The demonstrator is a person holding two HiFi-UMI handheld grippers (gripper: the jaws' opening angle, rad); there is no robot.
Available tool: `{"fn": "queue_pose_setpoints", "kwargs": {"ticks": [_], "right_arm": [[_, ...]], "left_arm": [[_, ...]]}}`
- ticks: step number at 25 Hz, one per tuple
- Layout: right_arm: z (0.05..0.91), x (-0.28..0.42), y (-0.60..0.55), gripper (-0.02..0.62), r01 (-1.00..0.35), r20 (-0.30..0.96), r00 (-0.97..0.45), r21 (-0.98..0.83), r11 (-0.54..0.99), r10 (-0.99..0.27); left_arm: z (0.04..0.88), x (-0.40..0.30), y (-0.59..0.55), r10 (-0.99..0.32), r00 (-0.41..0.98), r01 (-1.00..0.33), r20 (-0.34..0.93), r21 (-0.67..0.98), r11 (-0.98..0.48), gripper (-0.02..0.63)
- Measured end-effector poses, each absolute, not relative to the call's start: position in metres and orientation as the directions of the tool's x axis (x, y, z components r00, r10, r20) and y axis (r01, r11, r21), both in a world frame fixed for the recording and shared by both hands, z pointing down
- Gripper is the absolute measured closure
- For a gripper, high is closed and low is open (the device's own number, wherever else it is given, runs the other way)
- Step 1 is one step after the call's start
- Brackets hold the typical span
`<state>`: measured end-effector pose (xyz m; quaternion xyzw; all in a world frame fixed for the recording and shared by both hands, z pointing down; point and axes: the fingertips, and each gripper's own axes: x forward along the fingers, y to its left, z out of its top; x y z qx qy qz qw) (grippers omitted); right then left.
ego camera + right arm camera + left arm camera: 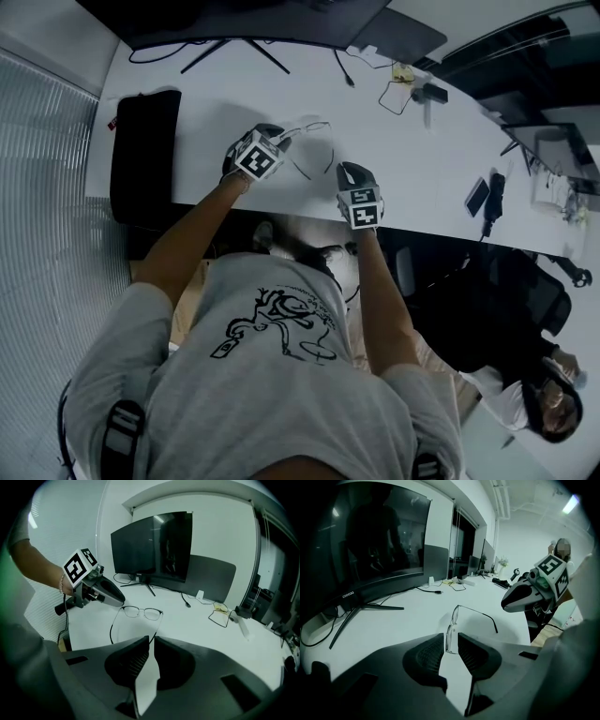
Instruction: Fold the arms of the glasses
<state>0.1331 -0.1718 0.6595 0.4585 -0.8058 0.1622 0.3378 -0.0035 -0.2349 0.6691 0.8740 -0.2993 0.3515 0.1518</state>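
I record nothing folded yet: the glasses (132, 611) sit mid-frame on the tabletop (197, 620), both arms spread; left gripper (451, 644) jaws pinch one lens end, right gripper (151, 641) jaws barely parted, empty, at an arm tip.

The left gripper (450, 641) is angling downward, clamping the glasses (140, 612) by the front. The right gripper (151, 641) is angling downward alongside, its jaws standing slightly apart.

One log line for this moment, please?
left gripper: shut on glasses front | right gripper: at arm tip, grip unclear | arms: unfolded
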Motion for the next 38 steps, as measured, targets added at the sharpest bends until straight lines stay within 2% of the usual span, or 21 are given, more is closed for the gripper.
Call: {"fn": "queue_pose_setpoints", "kwargs": {"ticks": [12, 17, 23, 38], "right_arm": [[0.701, 0.146, -0.181, 0.549, -0.864, 0.761, -0.314, 0.019, 0.504, -0.567], [0.709, 0.143, -0.180, 0.549, -0.859, 0.773, -0.322, 0.004, 0.512, -0.546], [0.712, 0.138, -0.179, 0.549, -0.850, 0.775, -0.338, -0.007, 0.527, -0.535], [0.710, 0.128, -0.178, 0.549, -0.834, 0.762, -0.383, -0.043, 0.549, -0.522]], "left_arm": [[0.697, 0.006, -0.248, -0.370, 0.567, -0.619, 0.736, 0.085, -0.780, 0.506], [0.697, 0.011, -0.247, -0.371, 0.564, -0.617, 0.738, 0.078, -0.783, 0.540], [0.698, 0.013, -0.246, -0.371, 0.566, -0.616, 0.736, 0.079, -0.784, 0.561], [0.701, 0.015, -0.239, -0.359, 0.568, -0.613, 0.740, 0.089, -0.785, 0.561]]}}
